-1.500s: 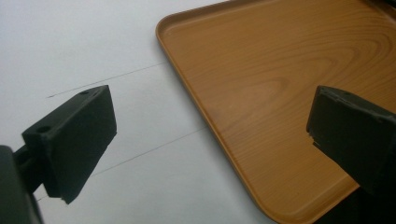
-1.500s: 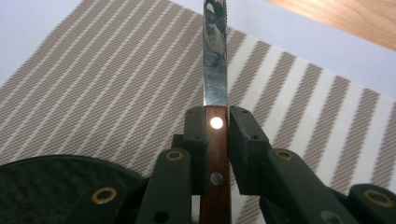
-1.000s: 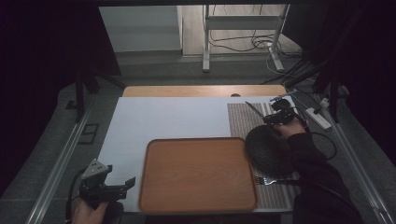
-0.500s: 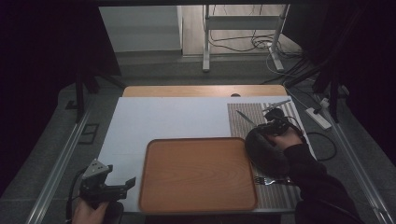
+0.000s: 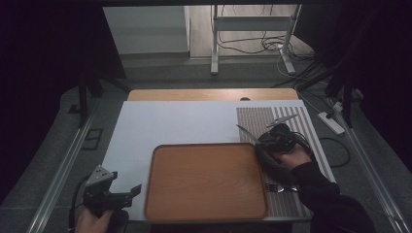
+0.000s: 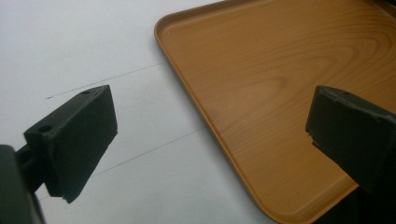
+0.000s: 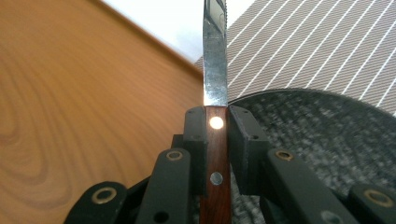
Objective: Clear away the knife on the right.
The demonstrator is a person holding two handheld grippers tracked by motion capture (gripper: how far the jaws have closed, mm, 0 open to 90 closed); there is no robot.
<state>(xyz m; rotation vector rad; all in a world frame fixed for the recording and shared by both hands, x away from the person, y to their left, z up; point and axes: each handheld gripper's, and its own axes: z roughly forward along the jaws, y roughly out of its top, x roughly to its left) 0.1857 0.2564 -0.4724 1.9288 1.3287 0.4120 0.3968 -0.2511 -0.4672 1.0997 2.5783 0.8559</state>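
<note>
Right gripper (image 7: 215, 135): clenched on a knife (image 7: 215, 84); the wooden handle, with its rivets, is pinched between the two black jaws.
Knife: the blade is seen running straight up out of the jaws in the right gripper view; its serrated edge is seen near the tip.
Knife position: in the high view, held above the right edge of the wooden tray (image 5: 204, 179), the blade pointing toward the tray's far right corner.
Dark plate (image 7: 317, 126): seen just right of the knife, under the gripper, on the striped placemat (image 5: 257, 121).
Fork (image 5: 277, 188): lying on the placemat near the person's right sleeve.
Left gripper (image 6: 210, 140): released, jaws spread wide, nothing between them; held over the tray's near left corner and the white table cover (image 6: 70, 46).
</note>
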